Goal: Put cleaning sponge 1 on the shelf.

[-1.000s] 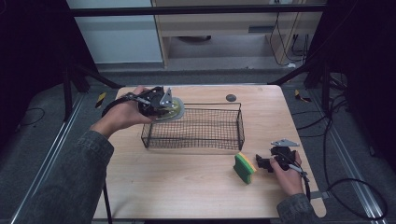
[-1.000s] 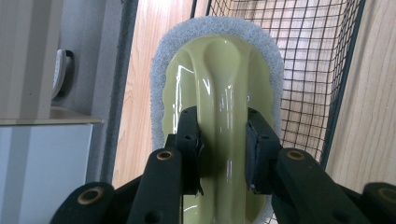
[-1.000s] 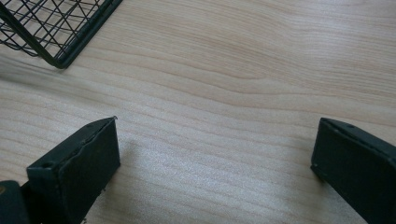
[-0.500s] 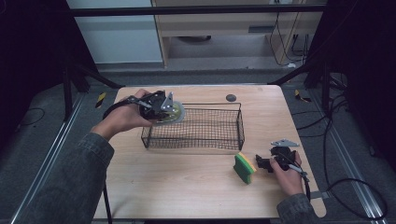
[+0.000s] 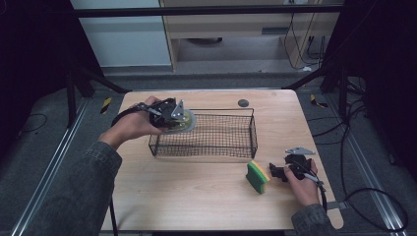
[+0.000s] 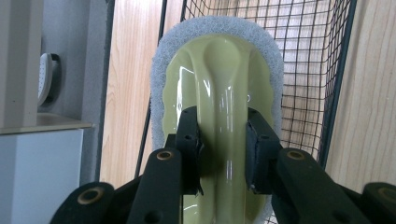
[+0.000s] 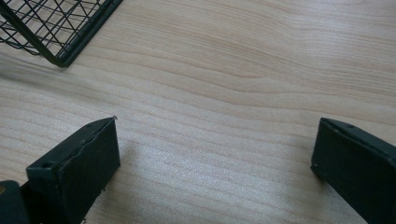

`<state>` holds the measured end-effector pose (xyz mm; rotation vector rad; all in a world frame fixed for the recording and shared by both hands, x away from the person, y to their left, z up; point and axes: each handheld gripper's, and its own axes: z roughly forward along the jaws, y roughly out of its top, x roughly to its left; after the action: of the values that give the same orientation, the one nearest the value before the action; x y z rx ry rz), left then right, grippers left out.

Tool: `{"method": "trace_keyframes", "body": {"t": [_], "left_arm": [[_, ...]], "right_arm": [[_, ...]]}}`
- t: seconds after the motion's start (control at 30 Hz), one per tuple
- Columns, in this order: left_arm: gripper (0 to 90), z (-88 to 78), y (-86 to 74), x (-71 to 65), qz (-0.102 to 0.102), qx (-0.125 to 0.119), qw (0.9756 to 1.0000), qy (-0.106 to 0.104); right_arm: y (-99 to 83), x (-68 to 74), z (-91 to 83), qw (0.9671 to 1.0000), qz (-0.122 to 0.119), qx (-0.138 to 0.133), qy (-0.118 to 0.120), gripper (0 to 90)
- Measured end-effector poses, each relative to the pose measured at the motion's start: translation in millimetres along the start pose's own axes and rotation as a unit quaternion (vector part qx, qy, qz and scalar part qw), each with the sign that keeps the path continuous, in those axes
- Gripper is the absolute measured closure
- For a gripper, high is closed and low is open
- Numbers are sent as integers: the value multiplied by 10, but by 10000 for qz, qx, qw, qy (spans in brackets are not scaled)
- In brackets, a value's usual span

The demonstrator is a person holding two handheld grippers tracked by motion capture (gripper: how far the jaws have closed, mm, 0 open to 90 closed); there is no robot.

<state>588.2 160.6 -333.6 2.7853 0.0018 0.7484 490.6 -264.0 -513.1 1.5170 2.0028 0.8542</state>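
Observation:
A pale yellow-green scrubber [image 5: 183,120] with a grey-white pad hangs at the left end of the black wire basket [image 5: 253,130], above its rim. My left gripper [image 5: 172,118] is shut on the scrubber's raised handle; in the left gripper view the pads [image 6: 189,135] press both sides of the handle on the scrubber [image 6: 219,70], with the basket mesh [image 6: 308,56] behind. My right gripper [image 5: 275,171] rests low on the table at the front right, open, beside a green and yellow sponge [image 5: 257,177]. Between the right gripper's [image 7: 215,154] jaws lies bare wood.
The basket stands mid-table and looks empty; its corner [image 7: 56,23] shows in the right gripper view. A small dark disc [image 5: 243,103] lies behind it on the wooden table [image 5: 196,196]. Dark frame posts flank the table.
The left gripper with the scrubber has shifted very slightly towards the basket. The right gripper and the sponge have stayed put.

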Motion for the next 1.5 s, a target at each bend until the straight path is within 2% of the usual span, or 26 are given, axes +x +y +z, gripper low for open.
{"method": "trace_keyframes", "body": {"t": [0.23, 0.53, 1.5], "left_arm": [[706, 6, -68, -26, -11, -16, 10000, -31], [706, 86, -95, -34, 6, 101, 9999, -98], [705, 250, -154, -99, 40, 230, 9995, -230]], "right_arm": [[-2, 6, -4, 10000, 16, -9, -5, 12], [-4, 8, -6, 10000, 19, -9, 0, 11], [-4, 8, -6, 10000, 10, -8, -2, 11]]}}
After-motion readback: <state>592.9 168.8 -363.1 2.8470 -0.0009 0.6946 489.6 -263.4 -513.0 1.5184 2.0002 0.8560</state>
